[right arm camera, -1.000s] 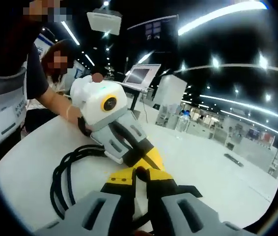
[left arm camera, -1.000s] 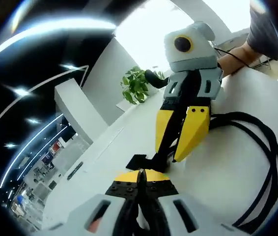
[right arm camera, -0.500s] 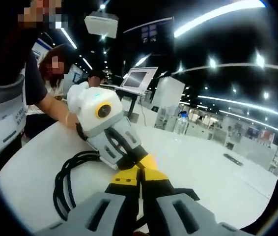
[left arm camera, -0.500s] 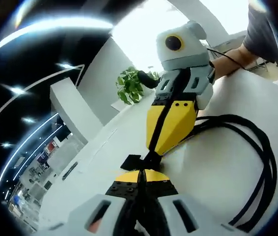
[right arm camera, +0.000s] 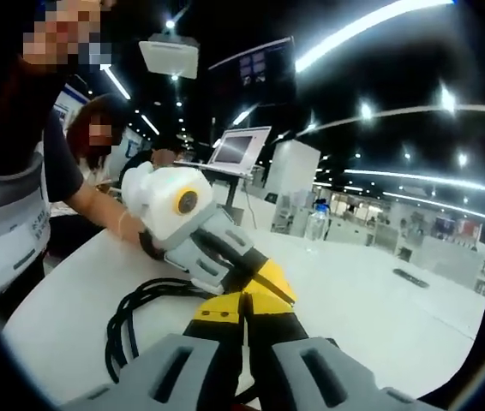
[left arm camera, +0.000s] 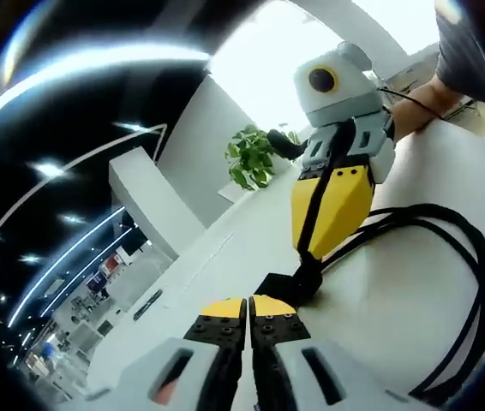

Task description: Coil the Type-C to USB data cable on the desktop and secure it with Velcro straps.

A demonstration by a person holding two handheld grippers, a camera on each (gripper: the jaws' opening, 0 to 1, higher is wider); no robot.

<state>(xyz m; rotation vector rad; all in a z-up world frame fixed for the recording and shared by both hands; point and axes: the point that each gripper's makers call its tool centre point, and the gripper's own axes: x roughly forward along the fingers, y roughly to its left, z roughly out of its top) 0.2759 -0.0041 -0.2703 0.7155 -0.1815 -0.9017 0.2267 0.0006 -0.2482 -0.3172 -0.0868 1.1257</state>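
The black data cable (left arm camera: 457, 282) lies coiled in loops on the white table (left arm camera: 380, 325); in the right gripper view the cable (right arm camera: 135, 321) is at the lower left. A flat black Velcro strap (left arm camera: 281, 287) rests on the table beside the coil. My right gripper (left arm camera: 308, 272) comes down from above with its yellow jaws shut on the strap. My left gripper (left arm camera: 248, 303) is shut, its tips right at the strap's near corner. Whether it pinches the strap is hidden. In the right gripper view my right gripper (right arm camera: 244, 298) is shut and the left gripper (right arm camera: 278, 289) meets it tip to tip.
A person's hand (left arm camera: 427, 94) rests at the table's far edge. A potted plant (left arm camera: 255, 154) stands behind the table. In the right gripper view a seated person (right arm camera: 97, 145), a laptop (right arm camera: 242, 141) and a water bottle (right arm camera: 315, 221) are in the background.
The right gripper's jaws, apart a second ago, have shut and now pinch the strap. The strap sits slightly right of my left tips instead of between them.
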